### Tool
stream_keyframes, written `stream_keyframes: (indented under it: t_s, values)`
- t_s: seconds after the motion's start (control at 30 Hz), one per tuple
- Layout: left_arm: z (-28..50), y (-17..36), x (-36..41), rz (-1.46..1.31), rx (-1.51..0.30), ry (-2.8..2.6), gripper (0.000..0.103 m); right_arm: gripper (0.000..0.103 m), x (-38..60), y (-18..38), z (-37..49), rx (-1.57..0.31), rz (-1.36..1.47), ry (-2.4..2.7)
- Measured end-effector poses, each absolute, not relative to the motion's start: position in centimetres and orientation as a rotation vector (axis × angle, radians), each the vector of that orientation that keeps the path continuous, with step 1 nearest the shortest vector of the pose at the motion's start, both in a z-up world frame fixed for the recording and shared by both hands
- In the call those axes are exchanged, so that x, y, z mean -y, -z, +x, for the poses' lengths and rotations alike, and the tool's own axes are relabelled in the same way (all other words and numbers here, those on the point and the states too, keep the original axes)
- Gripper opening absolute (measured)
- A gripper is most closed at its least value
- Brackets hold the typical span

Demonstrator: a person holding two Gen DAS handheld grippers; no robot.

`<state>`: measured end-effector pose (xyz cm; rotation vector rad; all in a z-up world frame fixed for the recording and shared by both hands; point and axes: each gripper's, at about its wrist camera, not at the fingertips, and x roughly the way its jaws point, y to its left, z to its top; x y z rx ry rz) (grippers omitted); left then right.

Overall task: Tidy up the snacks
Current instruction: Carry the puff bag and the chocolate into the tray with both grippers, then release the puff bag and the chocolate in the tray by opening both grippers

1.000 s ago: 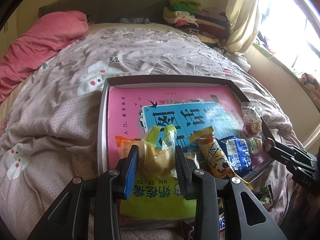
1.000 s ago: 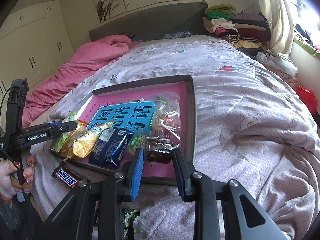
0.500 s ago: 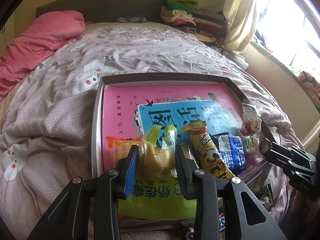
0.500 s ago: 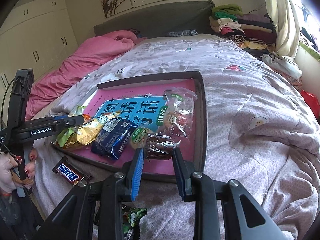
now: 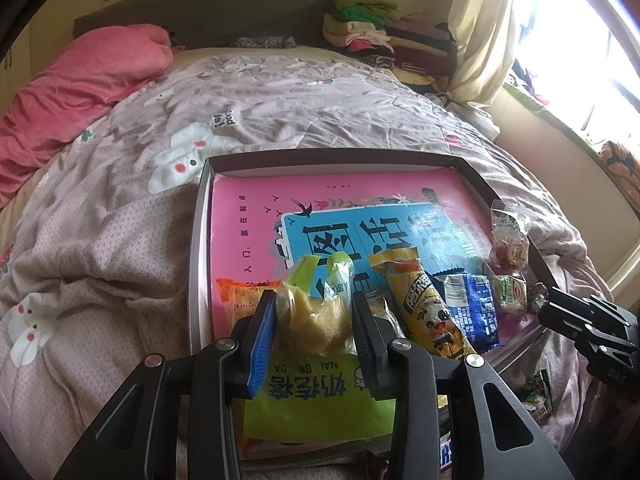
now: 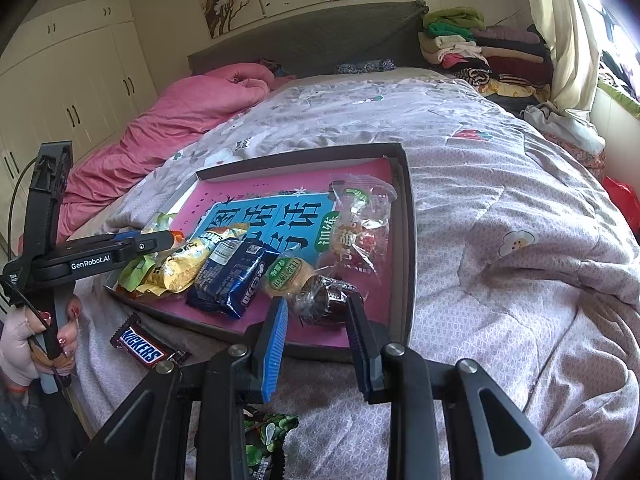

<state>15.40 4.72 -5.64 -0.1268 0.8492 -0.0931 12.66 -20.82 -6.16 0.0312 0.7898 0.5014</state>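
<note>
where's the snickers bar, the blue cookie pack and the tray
snickers bar (image 6: 141,345), right wrist view, on the printed logo
blue cookie pack (image 6: 232,276), right wrist view, middle of the wrapper
tray (image 6: 409,240), right wrist view, on its right rim

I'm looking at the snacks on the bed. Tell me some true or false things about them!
1. The Snickers bar is inside the tray. False: it lies on the quilt, outside the tray.
2. The green and yellow bag sits between the left gripper's jaws. True.
3. The blue packet lies in the tray. True.
4. The bunched-up blanket by the headboard is blue. False: it is pink.
5. The dark wrapped snack sits between the right gripper's jaws. True.
</note>
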Motion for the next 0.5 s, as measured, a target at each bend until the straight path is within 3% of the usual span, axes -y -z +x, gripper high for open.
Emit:
stream_keyframes:
  t_s: [0.17,0.5]
  values:
    - [15.33,5.62,-4.74,-0.132,-0.851,0.094,0.04,0.031,20.83,6.16,12.65,-0.789,0.03,-0.502]
    - [15.16,5.21,-4.46,-0.132,-0.848,0.1,0.053,0.031,20.67,6.02,12.4,-0.791,0.032,-0.51]
